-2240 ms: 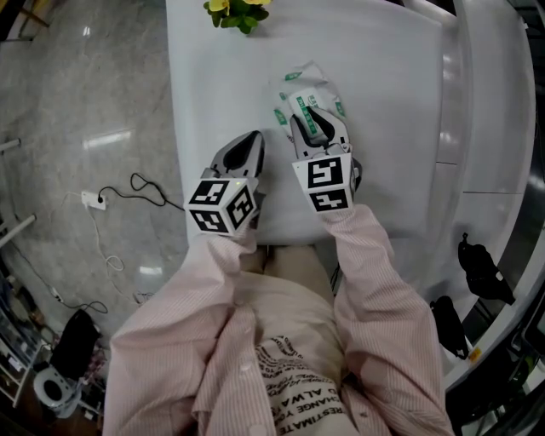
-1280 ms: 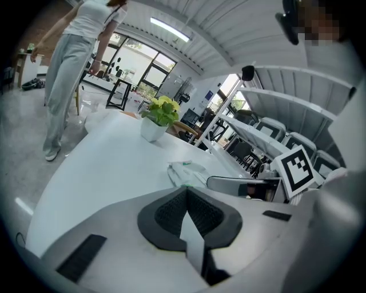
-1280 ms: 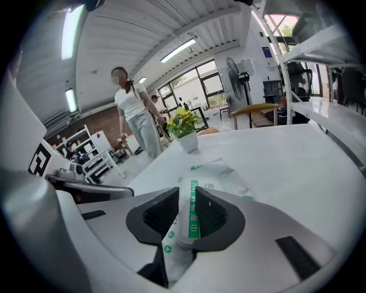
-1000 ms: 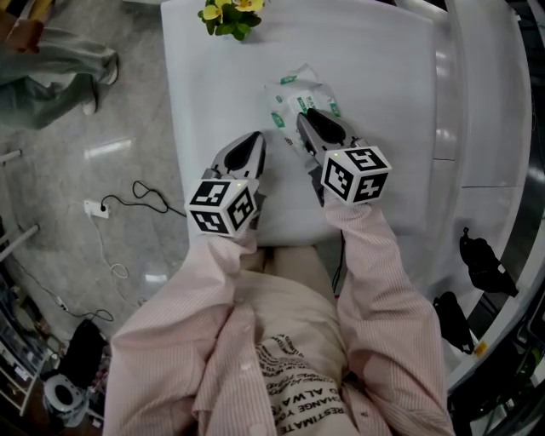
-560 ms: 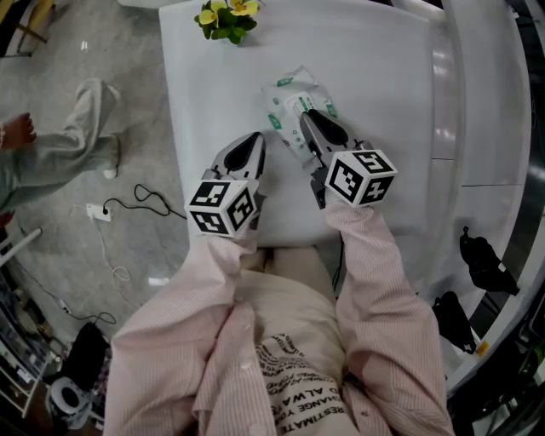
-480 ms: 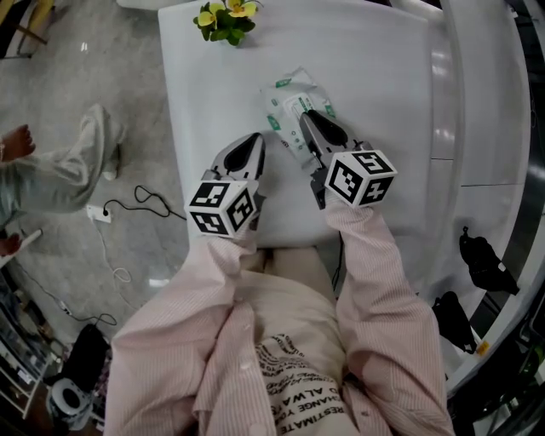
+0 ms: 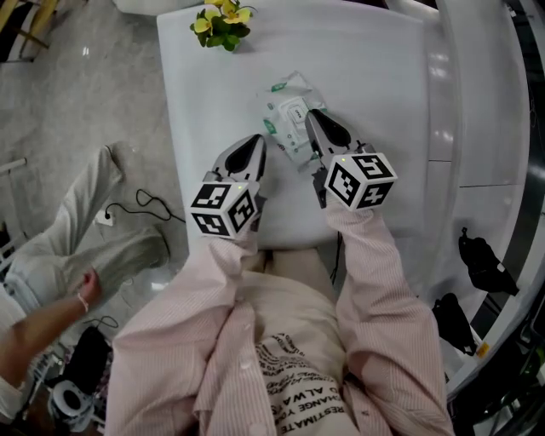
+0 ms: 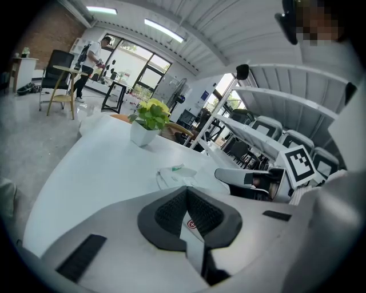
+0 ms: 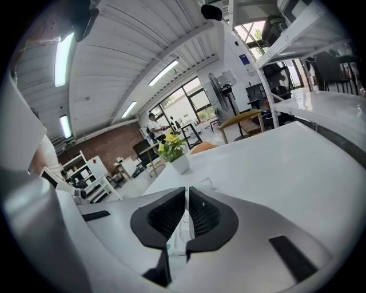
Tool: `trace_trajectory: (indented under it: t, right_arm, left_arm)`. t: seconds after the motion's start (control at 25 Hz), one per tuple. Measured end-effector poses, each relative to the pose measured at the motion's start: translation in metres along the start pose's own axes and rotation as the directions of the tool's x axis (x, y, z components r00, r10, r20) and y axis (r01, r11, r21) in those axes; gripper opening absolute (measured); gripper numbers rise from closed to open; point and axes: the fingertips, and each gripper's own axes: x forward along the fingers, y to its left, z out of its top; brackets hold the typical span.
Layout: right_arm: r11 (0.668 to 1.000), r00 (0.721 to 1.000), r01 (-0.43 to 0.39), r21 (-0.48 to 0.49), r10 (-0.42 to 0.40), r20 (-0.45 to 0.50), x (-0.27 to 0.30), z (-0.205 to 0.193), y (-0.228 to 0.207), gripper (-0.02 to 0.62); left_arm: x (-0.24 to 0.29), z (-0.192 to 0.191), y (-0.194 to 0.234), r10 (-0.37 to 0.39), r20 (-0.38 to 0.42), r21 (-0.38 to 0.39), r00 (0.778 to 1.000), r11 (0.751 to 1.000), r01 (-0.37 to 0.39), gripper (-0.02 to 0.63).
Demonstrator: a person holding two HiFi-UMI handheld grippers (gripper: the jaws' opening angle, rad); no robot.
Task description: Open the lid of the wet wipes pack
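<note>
Mostly the right gripper [image 9: 186, 197] hides its own work; its jaws have just been closing and now stand almost together on a thin white bit of the wet wipes pack [image 7: 288, 119], though whether that bit is the lid's tab cannot be made out; in the head view the gripper's tip covers the pack's right edge, and the print on the pack is too small to read; the left gripper [image 7: 254, 143] rests just left of the pack and apart from it, jaws together with nothing between them; its marker cube and the pink striped sleeves [image 7: 375, 281] cover the table's near edge. The pack lies crumpled on a plain white table [image 7: 383, 94], towards its far half; a small potted plant with yellow flowers [image 7: 219, 19] stands at the far edge, partly cut off by the frame; beside the table is grey polished stone floor [image 7: 77, 102] with a black cable [image 7: 140, 197] trailing across it; another person's arm [image 7: 47, 319] reaches in at the lower left; the gripper views show a bright workshop with strip lights, large windows, chairs and white shelving.
</note>
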Motion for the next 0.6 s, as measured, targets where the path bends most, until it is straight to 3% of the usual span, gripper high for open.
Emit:
trace_trajectory:
  t: [0.6]
  right_arm:
    - [0.995,0.996,0.085,-0.06,-0.085,0.008,-0.009,0.012,-0.034,0.012]
  left_arm:
    - [0.004,0.002,-0.007,0.013,0.001,0.003,1.0,1.0,-0.013,-0.002]
